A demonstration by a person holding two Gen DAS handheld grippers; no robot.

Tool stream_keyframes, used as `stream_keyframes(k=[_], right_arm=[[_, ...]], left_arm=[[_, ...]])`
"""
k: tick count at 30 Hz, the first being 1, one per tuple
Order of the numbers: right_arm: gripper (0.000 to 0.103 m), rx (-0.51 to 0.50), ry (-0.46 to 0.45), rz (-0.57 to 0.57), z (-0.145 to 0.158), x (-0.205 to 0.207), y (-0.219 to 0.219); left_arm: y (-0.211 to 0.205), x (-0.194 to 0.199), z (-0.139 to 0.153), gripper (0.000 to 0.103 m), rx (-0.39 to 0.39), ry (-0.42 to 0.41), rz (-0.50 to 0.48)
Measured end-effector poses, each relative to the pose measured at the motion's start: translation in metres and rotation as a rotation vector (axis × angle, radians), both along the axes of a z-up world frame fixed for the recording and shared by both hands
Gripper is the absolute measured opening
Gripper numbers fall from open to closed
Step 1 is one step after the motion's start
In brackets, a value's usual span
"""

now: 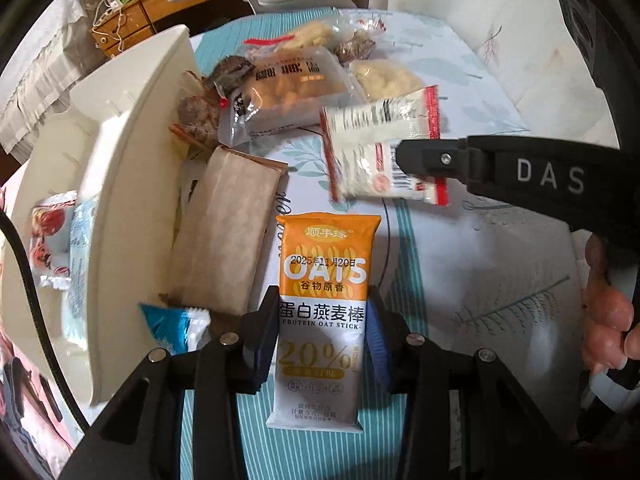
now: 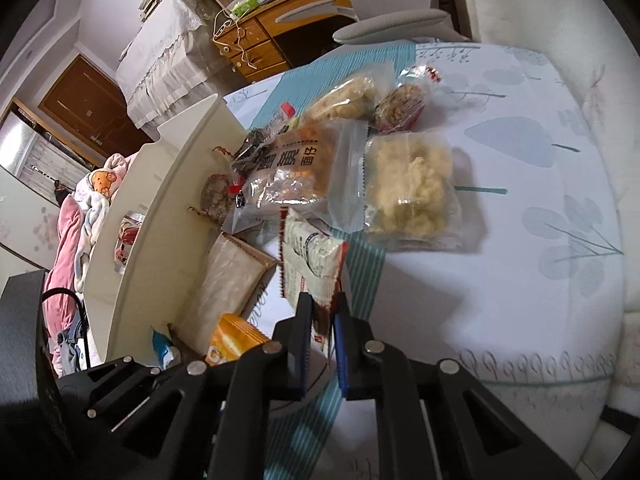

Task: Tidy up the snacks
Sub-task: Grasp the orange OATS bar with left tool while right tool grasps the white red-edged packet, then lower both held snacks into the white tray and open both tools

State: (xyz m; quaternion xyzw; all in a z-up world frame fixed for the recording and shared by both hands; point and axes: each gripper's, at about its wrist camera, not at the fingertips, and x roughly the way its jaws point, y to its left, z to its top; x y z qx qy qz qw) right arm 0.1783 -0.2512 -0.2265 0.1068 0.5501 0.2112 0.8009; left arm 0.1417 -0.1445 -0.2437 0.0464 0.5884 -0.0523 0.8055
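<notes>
Here the left fingers clamp the oat stick; right fingers pinch the white packet.

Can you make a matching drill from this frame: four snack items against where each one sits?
Items:
1. orange and white oat stick packet
2. white sachet with red edges
3. brown paper packet
4. clear bag of pale yellow puffs

Places:
A. lying beside the cream plastic organizer
B. clamped in the left gripper
C. lying free on the leaf-print cloth
D. pinched in the right gripper

Pairs: 1-B, 2-D, 3-A, 4-C
</notes>
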Motion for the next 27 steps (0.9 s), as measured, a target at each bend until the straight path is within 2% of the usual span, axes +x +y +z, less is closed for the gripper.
stream_keyframes(k=[4,12,16,27], right_arm=[[0.008,-0.006,-0.009,-0.018,0.013,-0.016,-0.003],[0.007,0.001,-0.056,-0.023,0.041,-0.063,-0.002],[0.007,0.008,-0.071,-0.026,0.055,-0.085,0.002],[0.007,0.011,-0.179,-0.038,0.098,-0.127,0.015]], left_arm=[[0.005,-0.016,0.019,0.039,-0.011,-0.041,0.008],[0.025,-0.06,0.055,0.039,-0.083,-0.093,0.025],[0.03,-0.064,0.07,0.039,-0.085,-0.122,0.007],[0.049,-0.072,0.118,0.039,-0.073,-0.237,-0.143]])
